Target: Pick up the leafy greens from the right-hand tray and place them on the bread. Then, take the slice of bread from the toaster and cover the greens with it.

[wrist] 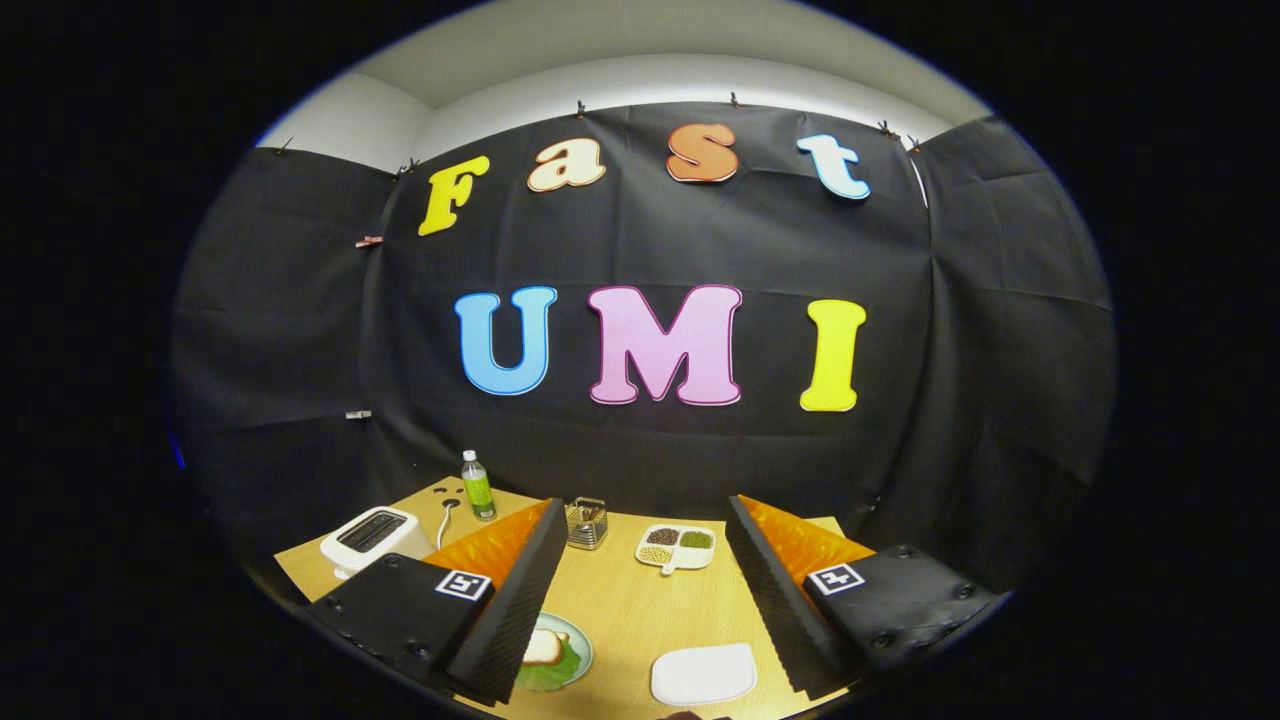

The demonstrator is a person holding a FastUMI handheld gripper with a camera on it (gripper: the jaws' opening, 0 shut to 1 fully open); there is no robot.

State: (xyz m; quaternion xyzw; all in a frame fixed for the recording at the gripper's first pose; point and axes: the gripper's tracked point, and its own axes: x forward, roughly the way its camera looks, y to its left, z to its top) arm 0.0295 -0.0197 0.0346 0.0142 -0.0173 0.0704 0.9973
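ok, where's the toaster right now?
In the gripper view the toaster sits at the table's far left corner, beyond the left finger of the open gripper, with the green-labelled bottle just to its right.

The gripper (640, 600) is held high above the wooden table (620, 610), fingers spread wide with nothing between them. Bread (541, 648) is seen lying on greens (560, 668) on a plate (580, 640) beside the left finger; the toaster (368, 537) is set well beyond.
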